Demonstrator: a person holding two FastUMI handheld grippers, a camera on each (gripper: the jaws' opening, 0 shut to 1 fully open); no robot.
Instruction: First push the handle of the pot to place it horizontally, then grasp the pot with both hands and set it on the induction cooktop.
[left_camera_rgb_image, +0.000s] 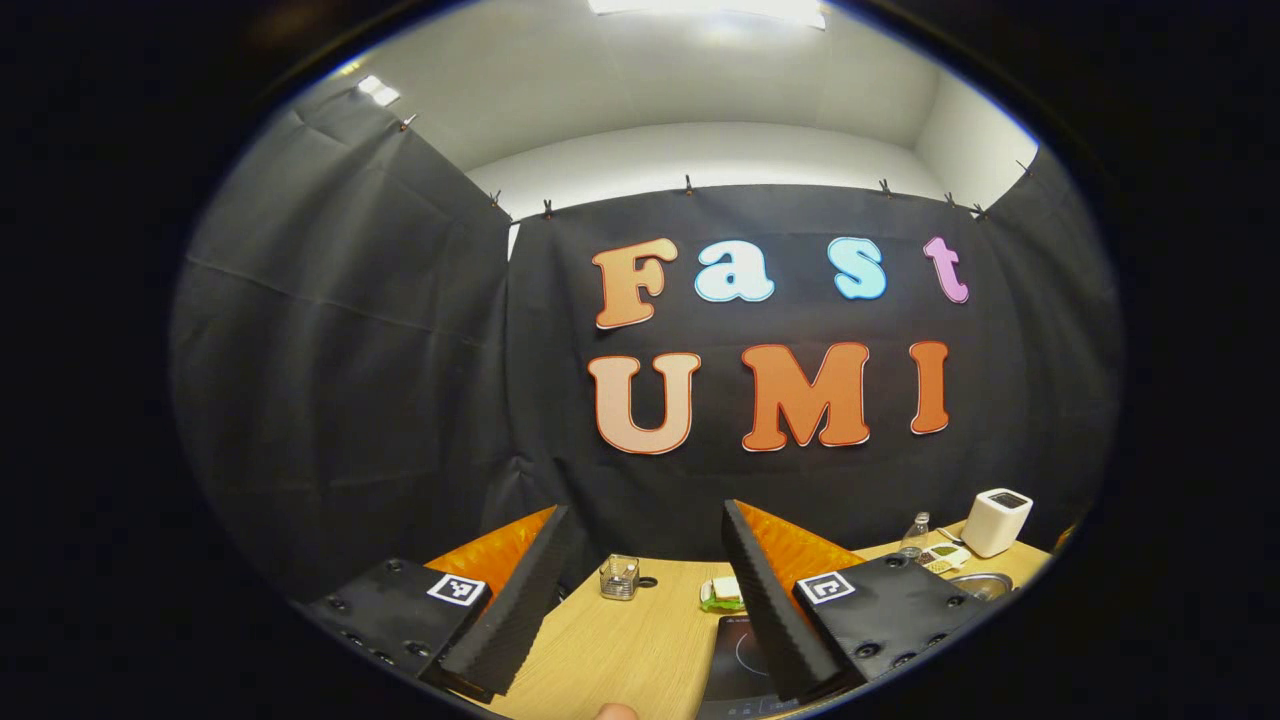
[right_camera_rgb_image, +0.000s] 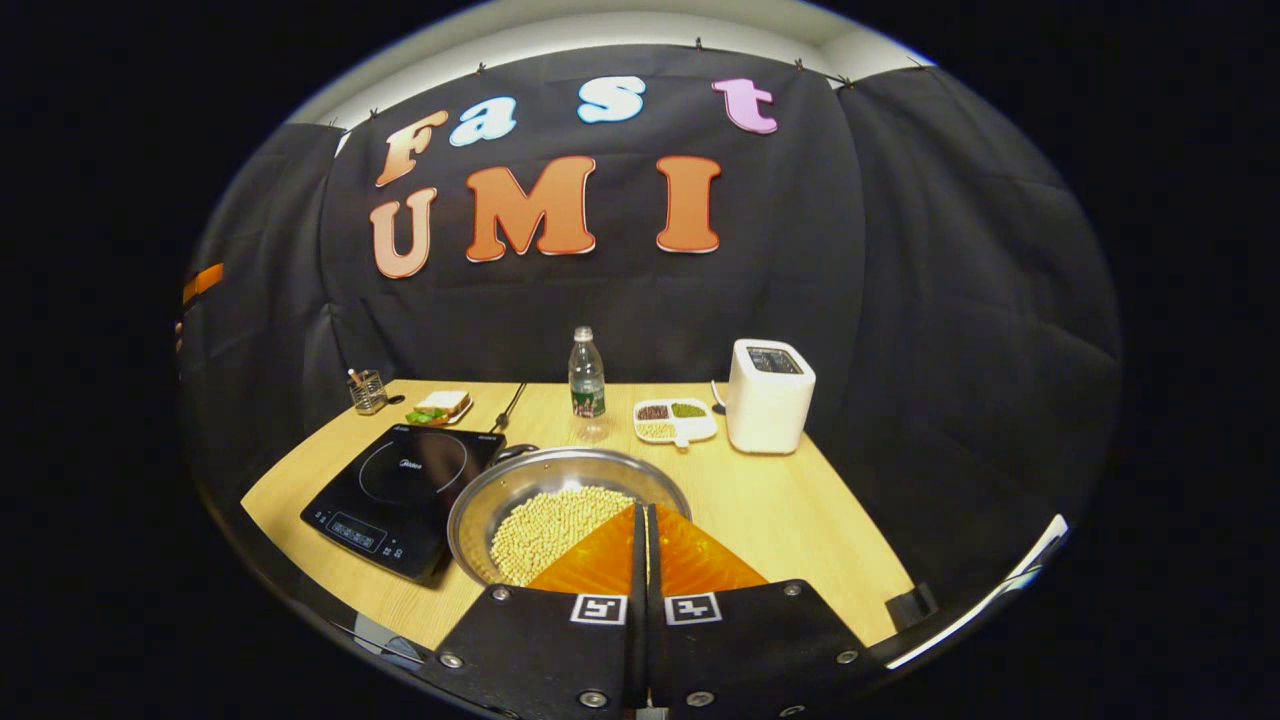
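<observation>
In the right gripper view, a wide steel pot (right_camera_rgb_image: 520, 482) holding pale beans stands on the wooden table (right_camera_rgb_image: 780, 520), touching the right edge of the black induction cooktop (right_camera_rgb_image: 400, 485). Its dark handle (right_camera_rgb_image: 514, 453) sticks out at the far left rim, toward the cooktop's back corner. My right gripper (right_camera_rgb_image: 641, 510) hangs shut just above the pot's near rim, holding nothing. My left gripper (left_camera_rgb_image: 645, 508) is raised high and open, fingers wide apart, over the cooktop (left_camera_rgb_image: 740, 655). The pot's rim (left_camera_rgb_image: 968, 584) peeks in at the lower right of the left gripper view.
Along the back of the table stand a glass cup (right_camera_rgb_image: 367, 391), a sandwich on a plate (right_camera_rgb_image: 440, 405), a water bottle (right_camera_rgb_image: 587, 385), a divided snack tray (right_camera_rgb_image: 676, 421) and a white toaster (right_camera_rgb_image: 768, 396). A cable (right_camera_rgb_image: 510, 405) runs back from the cooktop.
</observation>
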